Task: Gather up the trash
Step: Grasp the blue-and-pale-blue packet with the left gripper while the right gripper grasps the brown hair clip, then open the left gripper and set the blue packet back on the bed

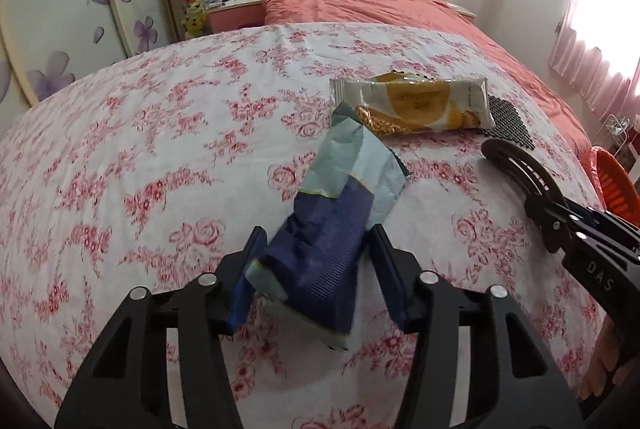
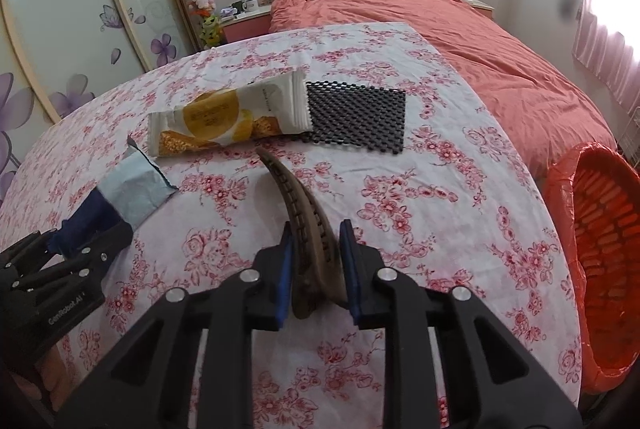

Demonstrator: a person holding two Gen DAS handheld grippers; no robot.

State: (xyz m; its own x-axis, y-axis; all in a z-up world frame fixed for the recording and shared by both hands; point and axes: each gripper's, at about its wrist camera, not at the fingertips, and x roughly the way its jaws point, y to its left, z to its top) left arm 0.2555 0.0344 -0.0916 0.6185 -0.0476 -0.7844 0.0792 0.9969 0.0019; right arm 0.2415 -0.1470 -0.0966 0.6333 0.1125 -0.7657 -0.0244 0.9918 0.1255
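Observation:
My left gripper (image 1: pixel 316 241) is shut on a crumpled blue and pale-blue wrapper (image 1: pixel 340 205), held just above the floral cloth; it also shows in the right wrist view (image 2: pixel 132 189). My right gripper (image 2: pixel 314 241) is shut on a curved brown plastic strip (image 2: pixel 300 205), seen in the left wrist view (image 1: pixel 516 161) at the right. A white and yellow snack packet (image 1: pixel 416 105) (image 2: pixel 228 117) lies on the cloth beyond both grippers, partly on a black mesh mat (image 2: pixel 360 117).
An orange bin lined with an orange bag (image 2: pixel 596 257) stands at the right of the floral-covered surface (image 2: pixel 420 229). Behind lie a bed with a coral quilt (image 2: pixel 460 29), pillows, a bedside table and a wardrobe at the left.

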